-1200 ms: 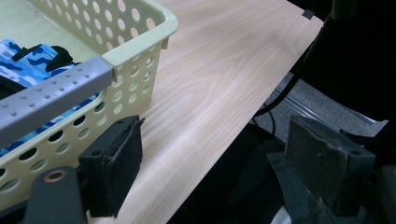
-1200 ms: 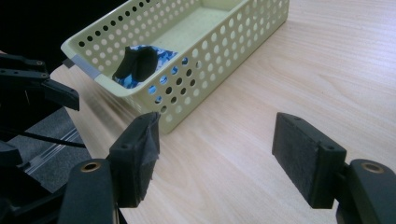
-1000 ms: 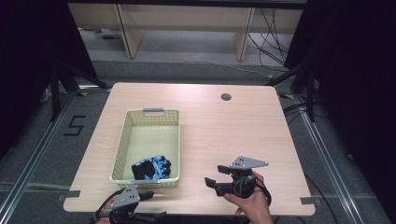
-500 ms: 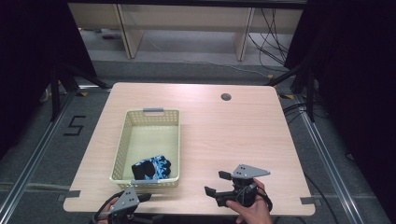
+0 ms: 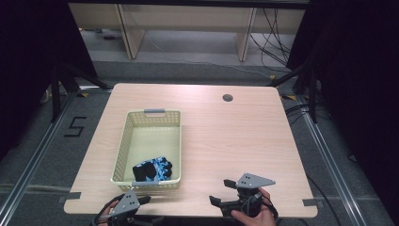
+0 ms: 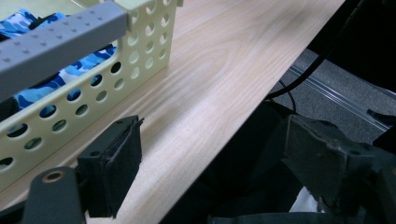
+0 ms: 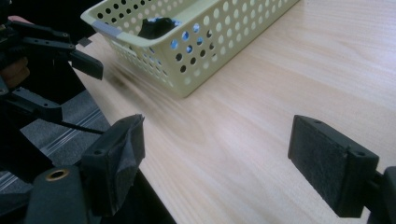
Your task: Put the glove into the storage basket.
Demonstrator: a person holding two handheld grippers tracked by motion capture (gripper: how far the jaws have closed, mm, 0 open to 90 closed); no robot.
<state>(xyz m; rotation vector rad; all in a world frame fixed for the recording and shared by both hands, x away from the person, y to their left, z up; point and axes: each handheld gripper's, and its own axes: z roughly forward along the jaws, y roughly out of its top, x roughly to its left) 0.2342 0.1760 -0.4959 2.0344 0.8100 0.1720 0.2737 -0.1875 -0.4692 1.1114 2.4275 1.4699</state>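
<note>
Both grippers, left gripper (image 5: 141,201) and right gripper (image 5: 223,192), sit wide open and empty at the lower frame edge of the worktop (image 5: 226,136). Risk: the left gripper, close beside the basket (image 5: 123,146), may knock it and shift the blue glove (image 5: 153,169) inside.

Matt wood-grain table (image 5: 235,136), perforated plastic basket (image 5: 123,141), cloth glove (image 5: 153,169)

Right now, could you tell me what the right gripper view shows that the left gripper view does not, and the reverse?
The right gripper view alone shows the left gripper, held open at the table's near edge.

The left gripper view alone shows the blue camouflage pattern on the cloth through the basket's holes, plus a floor rail past the edge.

Both share the yellow perforated basket with the cloth inside, its grey handle, the wooden table, and open jaws holding nothing.
</note>
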